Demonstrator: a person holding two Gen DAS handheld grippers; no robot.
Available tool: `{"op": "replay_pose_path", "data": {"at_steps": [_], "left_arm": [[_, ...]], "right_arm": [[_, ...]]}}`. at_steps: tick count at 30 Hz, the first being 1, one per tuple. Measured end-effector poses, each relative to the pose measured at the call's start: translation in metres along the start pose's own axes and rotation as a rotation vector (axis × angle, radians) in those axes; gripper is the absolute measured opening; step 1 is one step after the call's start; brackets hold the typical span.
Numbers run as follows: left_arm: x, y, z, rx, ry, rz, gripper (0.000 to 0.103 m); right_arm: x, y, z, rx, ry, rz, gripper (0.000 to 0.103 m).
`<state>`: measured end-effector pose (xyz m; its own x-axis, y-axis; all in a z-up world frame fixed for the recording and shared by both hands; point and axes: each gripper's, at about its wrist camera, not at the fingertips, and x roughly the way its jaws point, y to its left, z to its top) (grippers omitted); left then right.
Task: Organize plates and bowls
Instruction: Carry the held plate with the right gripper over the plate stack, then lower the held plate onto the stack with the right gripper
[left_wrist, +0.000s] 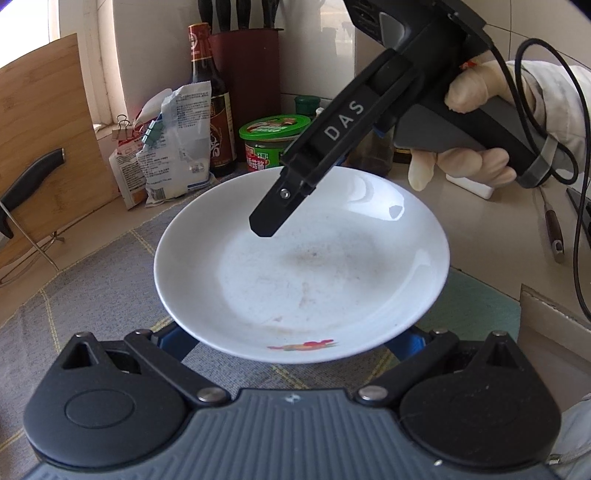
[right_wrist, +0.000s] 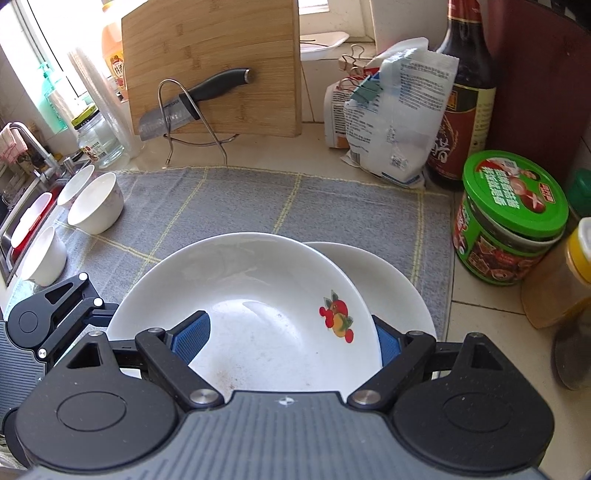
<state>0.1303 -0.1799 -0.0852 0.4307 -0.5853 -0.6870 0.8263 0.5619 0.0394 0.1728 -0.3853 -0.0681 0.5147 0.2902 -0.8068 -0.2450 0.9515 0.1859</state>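
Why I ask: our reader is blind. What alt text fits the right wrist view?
A white shallow plate with a red fruit motif overlaps a second white plate on a grey cloth, beneath the open right hand-held gripper.

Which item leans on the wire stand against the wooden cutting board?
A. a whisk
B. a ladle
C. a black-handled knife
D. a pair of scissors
C: in the right wrist view a black-handled knife rests across the wire stand in front of the cutting board.

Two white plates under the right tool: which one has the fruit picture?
The upper plate, lying between the right tool's open pads. The plain plate beneath it peeks out on the right, showing no picture.
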Motion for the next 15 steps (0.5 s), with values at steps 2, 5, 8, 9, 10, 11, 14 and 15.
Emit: {"op": "replay_pose_path", "data": {"at_steps": [2,5,8,9,10,11,14,15], "left_arm": [[0.001,-0.001,0.001,0.004,0.001,-0.002,0.102],[0.003,-0.002,0.001,0.006,0.010,-0.003,0.102],[0.004,-0.002,0.000,0.004,0.018,-0.002,0.102],[0.005,-0.001,0.000,0.003,0.020,-0.002,0.102],[0.005,-0.001,0.000,0.002,0.022,-0.002,0.102],[0.006,0.000,0.000,0.000,0.025,-0.003,0.102],[0.007,0.000,0.000,-0.005,0.033,-0.006,0.102],[0.008,0.000,-0.001,-0.006,0.034,-0.007,0.102]], "right_arm": [[0.001,-0.003,-0.002,0.005,0.005,-0.004,0.093],[0.004,-0.006,-0.004,0.016,0.009,-0.003,0.093],[0.007,-0.007,-0.004,0.017,0.012,-0.004,0.093],[0.008,-0.008,-0.004,0.017,0.012,-0.004,0.093],[0.009,-0.008,-0.004,0.019,0.013,-0.003,0.093],[0.010,-0.008,-0.004,0.019,0.015,-0.002,0.093],[0.012,-0.009,-0.005,0.026,0.018,0.000,0.093],[0.013,-0.010,-0.006,0.027,0.019,-0.001,0.093]]}}
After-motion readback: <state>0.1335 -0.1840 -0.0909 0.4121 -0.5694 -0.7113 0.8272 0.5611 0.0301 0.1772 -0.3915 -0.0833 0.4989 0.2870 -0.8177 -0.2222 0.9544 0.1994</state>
